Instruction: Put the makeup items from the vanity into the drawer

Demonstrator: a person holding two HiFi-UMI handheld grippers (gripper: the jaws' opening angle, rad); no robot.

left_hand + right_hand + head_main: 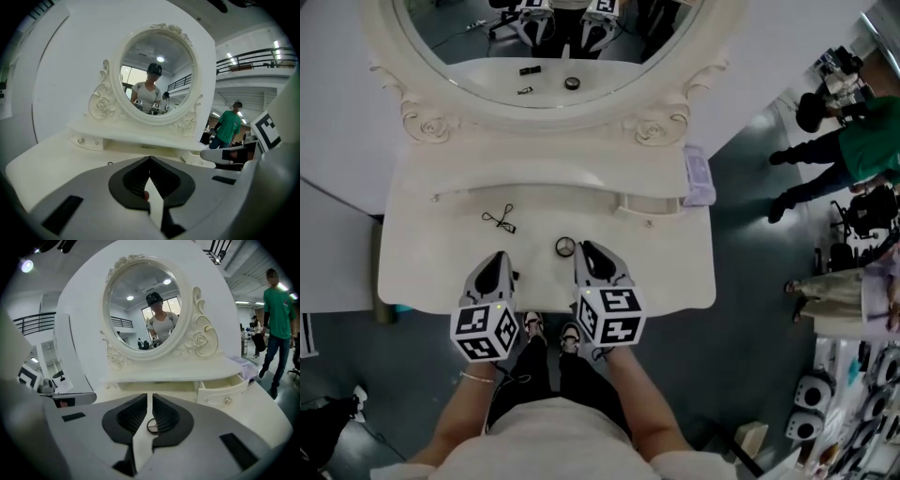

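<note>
Right gripper (589, 249), closed, hangs by the compact (565, 247) at its 9 o'clock; left gripper (499, 257) closed too. Seemingly the approach: next, open and straddle it; drawer (649, 208) at 1 o'clock.

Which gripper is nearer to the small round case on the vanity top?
Right. The right gripper has its tip just right of the round case; the left gripper is farther away, on its left.

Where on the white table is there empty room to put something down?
The tabletop is bare on its right side, between the right gripper and the table's edge, in front of the open drawer. The left end, beside the black tool, is bare too. The middle front is crowded: the tool, the round compact and the left gripper.
</note>
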